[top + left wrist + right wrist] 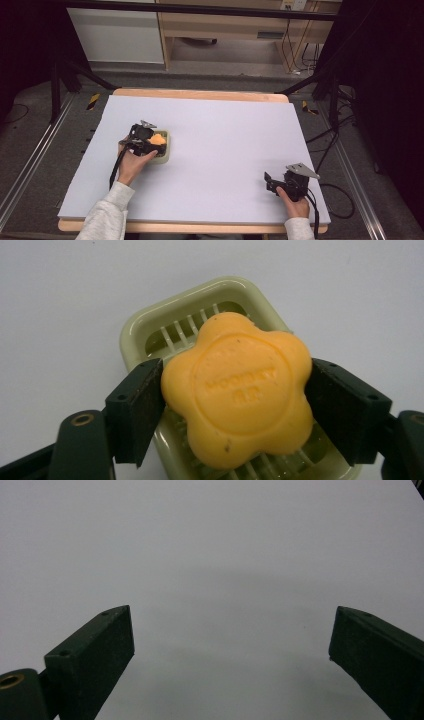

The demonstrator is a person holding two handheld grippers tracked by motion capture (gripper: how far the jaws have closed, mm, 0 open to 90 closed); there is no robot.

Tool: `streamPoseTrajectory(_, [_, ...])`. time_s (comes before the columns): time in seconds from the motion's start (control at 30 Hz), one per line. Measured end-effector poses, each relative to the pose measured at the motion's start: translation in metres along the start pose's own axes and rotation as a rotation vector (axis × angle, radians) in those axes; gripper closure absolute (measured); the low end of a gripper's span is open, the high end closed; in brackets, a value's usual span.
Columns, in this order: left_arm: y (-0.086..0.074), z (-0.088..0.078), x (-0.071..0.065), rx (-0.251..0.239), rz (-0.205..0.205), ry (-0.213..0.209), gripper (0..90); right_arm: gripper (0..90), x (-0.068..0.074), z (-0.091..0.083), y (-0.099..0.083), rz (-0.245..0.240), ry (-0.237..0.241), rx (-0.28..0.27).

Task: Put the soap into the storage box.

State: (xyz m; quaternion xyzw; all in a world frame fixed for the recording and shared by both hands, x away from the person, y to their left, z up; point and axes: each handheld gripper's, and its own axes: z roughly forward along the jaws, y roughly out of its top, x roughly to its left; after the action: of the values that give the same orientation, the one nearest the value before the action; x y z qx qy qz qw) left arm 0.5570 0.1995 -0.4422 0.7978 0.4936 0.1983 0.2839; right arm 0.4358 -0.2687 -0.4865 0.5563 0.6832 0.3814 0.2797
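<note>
While clamped between the jaws of the left gripper point(235, 405), sits over the pale green soap dish point(145, 330): an orange flower-shaped soap point(237, 387), held by two opposite sides, with the slatted floor of the dish visible just behind and below it. Cannot tell whether touching the slats or hanging slightly clear of them. Seen from above at the left middle of the grey table point(225, 150), same soap point(158, 139) and dish point(165, 156) together under the left gripper point(148, 141). Looks solid and stiff, moderately light, with a smooth waxy surface and an embossed round centre; likely slippery if damp, and soft enough to dent or scar under a hard squeeze. Rounded lobes offer poor seating for flat pads, so best taken across two notches or two flat flanks, low and centred, as apparently done here. Probably brittle at the lobe tips if dropped on the hard dish rim. Well apart at the near right corner, right gripper point(280, 184) idle in the hand, jaws spread wide over bare table surface point(220, 570), holding nothing
</note>
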Motion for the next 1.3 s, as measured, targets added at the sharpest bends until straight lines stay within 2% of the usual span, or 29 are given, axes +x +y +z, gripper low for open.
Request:
streamPoseTrajectory(0.3, [0.000,-0.012,0.001,-0.047,-0.017,-0.010,23.8,4.7,0.000,0.000,0.000,0.001,-0.002,-0.002])
streamPoseTrajectory(0.5, [-0.005,-0.024,-0.003,-0.102,-0.017,-0.031,23.7,4.7,0.000,0.000,0.000,0.002,-0.004,-0.003])
streamPoseTrajectory(0.6, [-0.012,-0.031,-0.004,-0.143,-0.013,-0.047,23.8,4.7,0.000,-0.001,0.000,0.007,-0.004,-0.005])
streamPoseTrajectory(0.9, [-0.031,-0.049,-0.007,-0.212,-0.007,-0.067,25.0,4.7,0.000,-0.001,0.000,0.002,-0.008,-0.007])
streamPoseTrajectory(1.0, [-0.037,-0.053,-0.008,-0.220,0.000,-0.070,25.0,4.7,0.000,-0.001,0.000,0.007,-0.008,-0.008])
streamPoseTrajectory(1.17, [-0.062,-0.061,-0.003,-0.250,0.008,-0.059,25.0,4.7,0.000,-0.001,0.000,0.007,-0.009,-0.008])
streamPoseTrajectory(1.3, [-0.073,-0.063,0.003,-0.251,-0.008,-0.053,25.1,4.8,0.000,-0.001,0.000,0.009,-0.008,-0.008])
